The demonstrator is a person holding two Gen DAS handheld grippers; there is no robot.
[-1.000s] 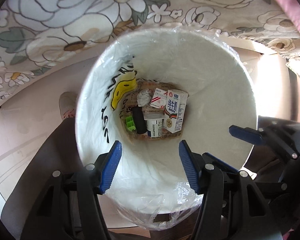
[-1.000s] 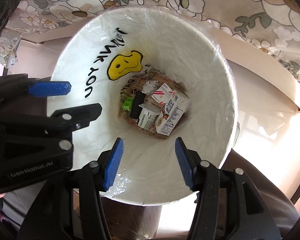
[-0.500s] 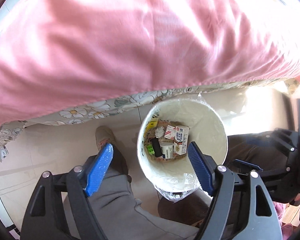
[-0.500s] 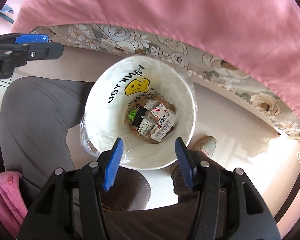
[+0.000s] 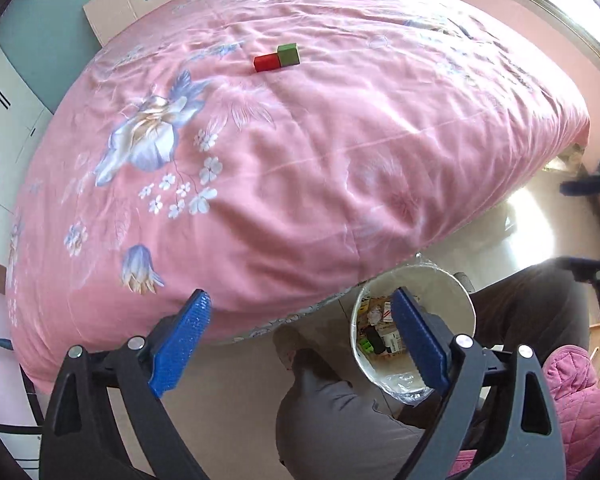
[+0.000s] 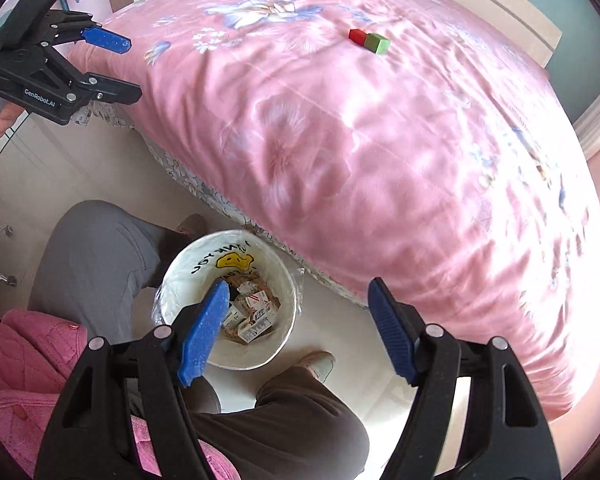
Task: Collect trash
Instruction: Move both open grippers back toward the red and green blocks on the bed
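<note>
A white trash bin (image 5: 462, 300) (image 6: 288, 276) with a plastic liner and a yellow smiley stands on the floor by the bed, between the person's legs. It holds several pieces of trash (image 6: 256, 316), among them milk cartons. A red block (image 5: 266, 62) (image 6: 356, 35) and a green block (image 5: 289, 54) (image 6: 378, 43) lie side by side on the pink bed cover. My left gripper (image 5: 296, 340) is open and empty, high above the floor. It also shows in the right wrist view (image 6: 118, 68). My right gripper (image 6: 296, 328) is open and empty above the bin.
The bed with a pink flowered cover (image 5: 300, 152) (image 6: 380, 140) fills most of both views. The person's grey-trousered legs (image 6: 92, 256) and feet flank the bin. A pink quilted jacket (image 6: 16, 360) is at the lower edge. A wardrobe (image 5: 4, 92) stands far left.
Both grippers have risen from close over the bin to high above the bed edge and opened wider. The bed top with the two blocks has come into view.
</note>
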